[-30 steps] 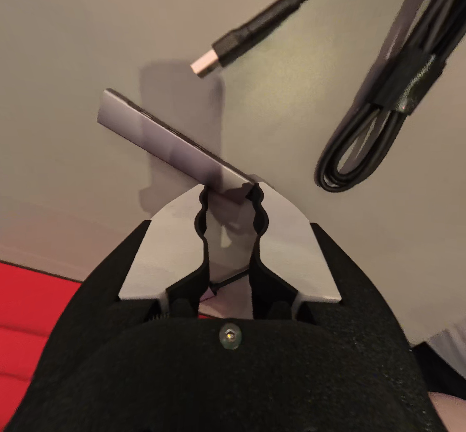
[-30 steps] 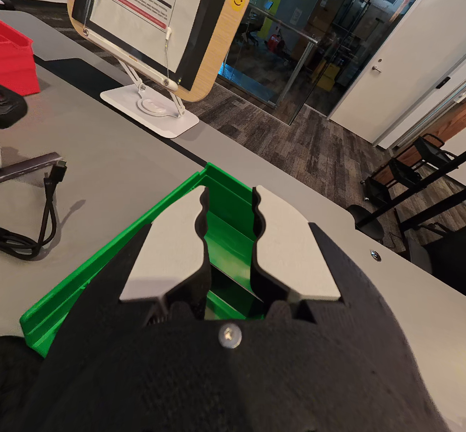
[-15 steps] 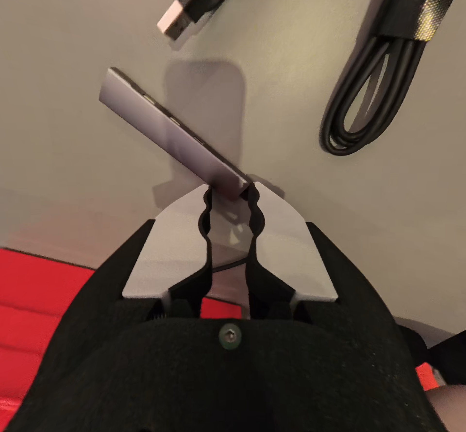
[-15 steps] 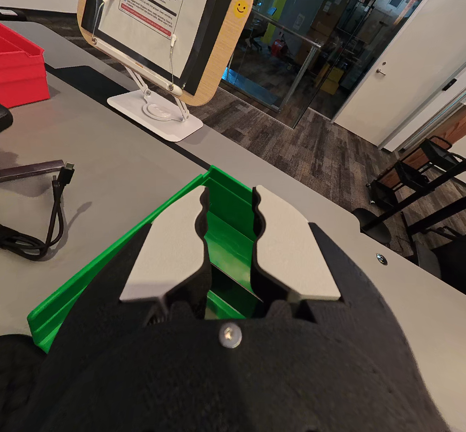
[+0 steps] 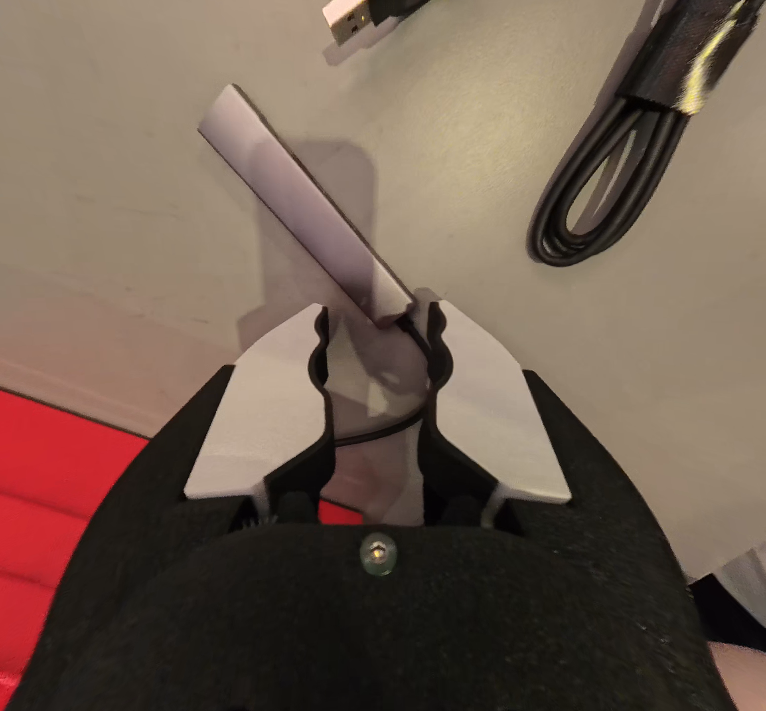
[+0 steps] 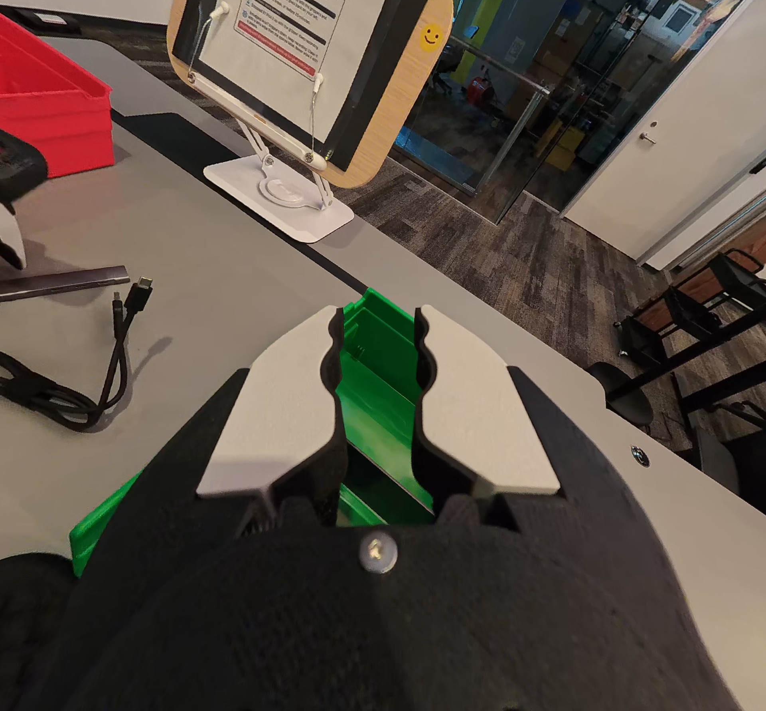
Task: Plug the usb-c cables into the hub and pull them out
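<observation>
A slim grey USB hub (image 5: 298, 210) lies on the grey table, angled away to the upper left. My left gripper (image 5: 377, 309) is open, and the hub's near end sits between its fingertips without being pinched. The hub's thin black lead (image 5: 414, 342) curves back under the fingers. A silver USB plug (image 5: 348, 15) and a strapped black cable bundle (image 5: 613, 176) lie beyond. In the right wrist view the hub (image 6: 66, 282) is at far left, with two USB-C plugs (image 6: 139, 291) and their coiled cable (image 6: 54, 400) beside it. My right gripper (image 6: 377, 313) is open and empty over a green bin (image 6: 373, 400).
A red bin (image 6: 54, 110) stands at the back left and also shows under the left gripper (image 5: 62, 483). A document stand (image 6: 298, 48) on a white base sits at the table's far edge. Beyond the edge are floor, a door and chairs. Tip to tip, the grippers are about 40 cm apart.
My left jaws have opened off the hub's near end, and the hub has swung to point more straight ahead. The right gripper has shifted slightly, so the hub and plugs show more fully.
</observation>
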